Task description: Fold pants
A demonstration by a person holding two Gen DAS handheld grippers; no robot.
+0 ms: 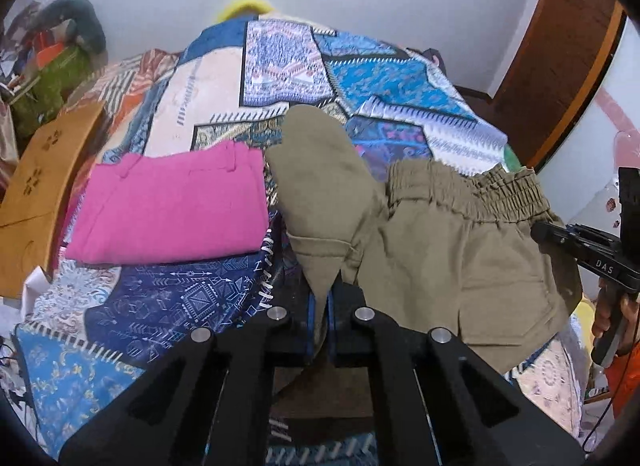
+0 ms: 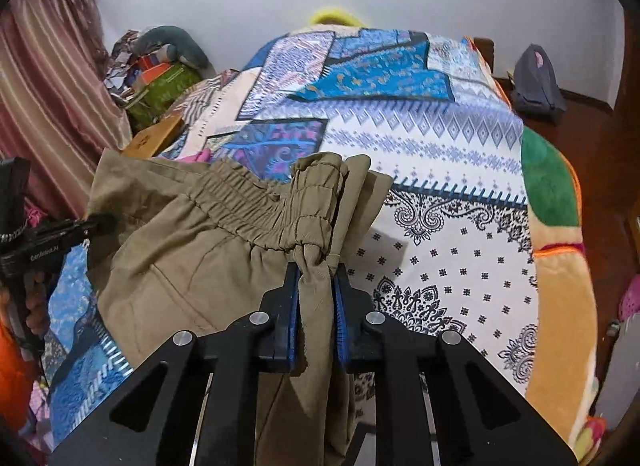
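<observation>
The khaki pants [image 1: 440,242] hang above the bed [image 2: 440,153], stretched between both tools so they can be folded: left hand-held gripper [image 1: 320,306] and right hand-held gripper [image 2: 316,286] each clamp bunched fabric near the waistband.

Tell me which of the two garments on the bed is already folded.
The pink fabric garment: it lies flat as a neat rectangle on the patterned bedspread. The khaki elastic-waist pants hang bunched, pinched by the left gripper and right gripper.
</observation>
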